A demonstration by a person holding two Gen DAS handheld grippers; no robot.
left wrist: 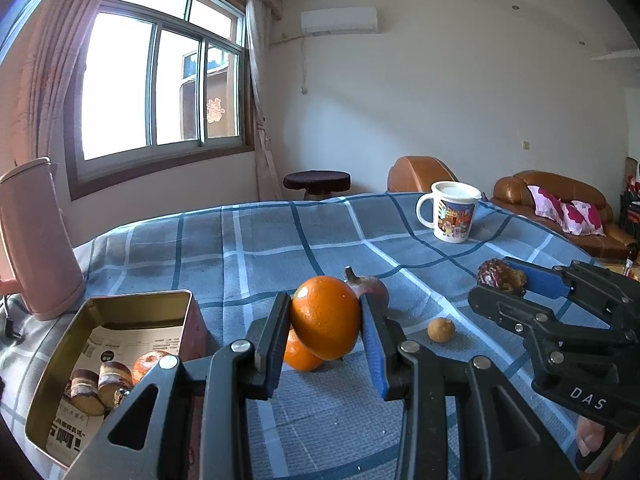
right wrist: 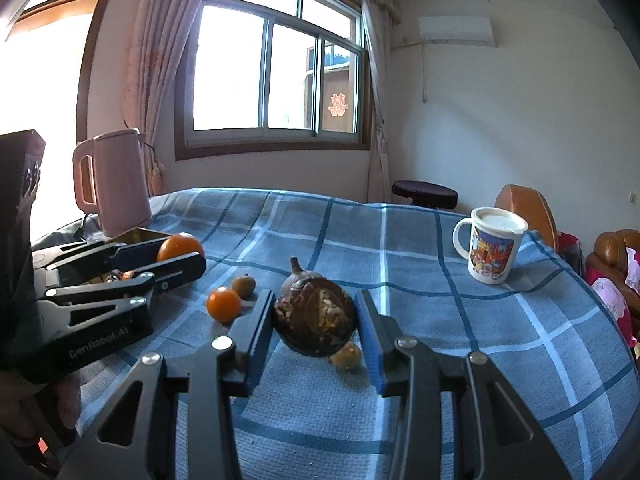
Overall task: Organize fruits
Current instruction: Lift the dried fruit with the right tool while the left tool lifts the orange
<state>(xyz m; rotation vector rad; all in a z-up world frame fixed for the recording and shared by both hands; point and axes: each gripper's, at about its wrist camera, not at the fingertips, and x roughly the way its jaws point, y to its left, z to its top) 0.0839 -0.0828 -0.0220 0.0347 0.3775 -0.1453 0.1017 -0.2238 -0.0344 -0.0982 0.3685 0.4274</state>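
Note:
My left gripper [left wrist: 325,318] is shut on a large orange [left wrist: 325,316] and holds it just above the blue checked cloth; it also shows in the right wrist view [right wrist: 179,247]. A smaller orange [left wrist: 301,354] lies under it. My right gripper [right wrist: 314,320] is shut on a dark brown, cracked fruit [right wrist: 314,318], seen in the left wrist view [left wrist: 500,274] too. A pomegranate-like fruit [left wrist: 370,286] with a stem lies behind the orange. Small brown fruits [left wrist: 441,330] [right wrist: 347,356] [right wrist: 244,286] lie on the cloth. An open gold tin [left wrist: 108,312] at the left holds several fruits and cakes.
A pink kettle [left wrist: 34,236] stands behind the tin at the left. A white printed mug [left wrist: 454,210] stands far right on the table [left wrist: 280,240]. Brown sofas and a dark stool are beyond the table's far edge.

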